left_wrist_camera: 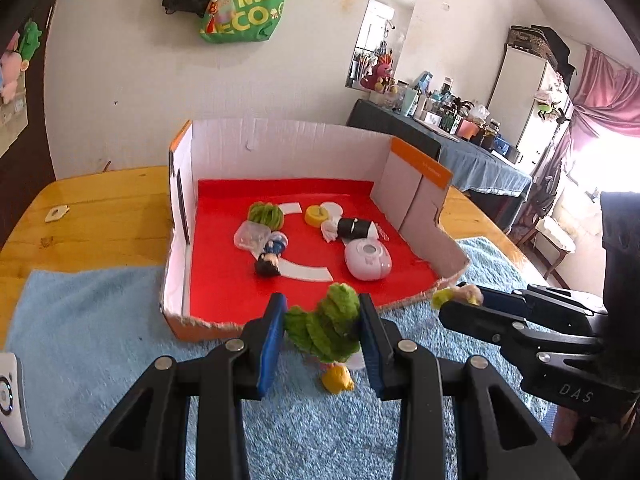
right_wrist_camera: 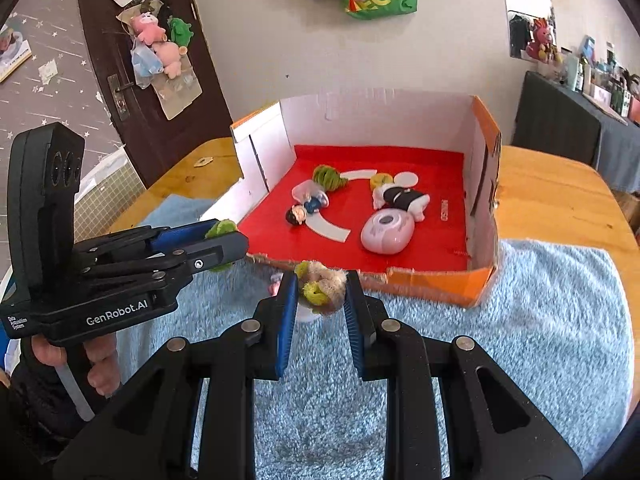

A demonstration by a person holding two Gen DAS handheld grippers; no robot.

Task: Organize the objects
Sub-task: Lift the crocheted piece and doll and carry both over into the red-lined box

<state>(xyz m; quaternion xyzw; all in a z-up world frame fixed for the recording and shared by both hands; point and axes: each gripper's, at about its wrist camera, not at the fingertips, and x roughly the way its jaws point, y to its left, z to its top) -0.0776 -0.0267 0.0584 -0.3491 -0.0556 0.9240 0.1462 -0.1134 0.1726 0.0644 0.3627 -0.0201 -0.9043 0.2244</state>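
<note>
Left wrist view: left gripper (left_wrist_camera: 323,334) is levelled toward the box (left_wrist_camera: 280,144), clamped on a green-haired doll (left_wrist_camera: 328,324), upright above the blue towel (left_wrist_camera: 100,320). Right gripper (right_wrist_camera: 322,292) is clamped on a beige-haired doll (right_wrist_camera: 326,286), long axis unclear.

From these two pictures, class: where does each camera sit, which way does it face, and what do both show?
Left wrist: behind the left gripper, shut on a green toy, facing the box; right gripper alongside.
Right wrist: behind the right gripper, shut on a fuzzy toy, facing the box; left gripper and hand alongside.
Shared: box, blue towel.
</note>
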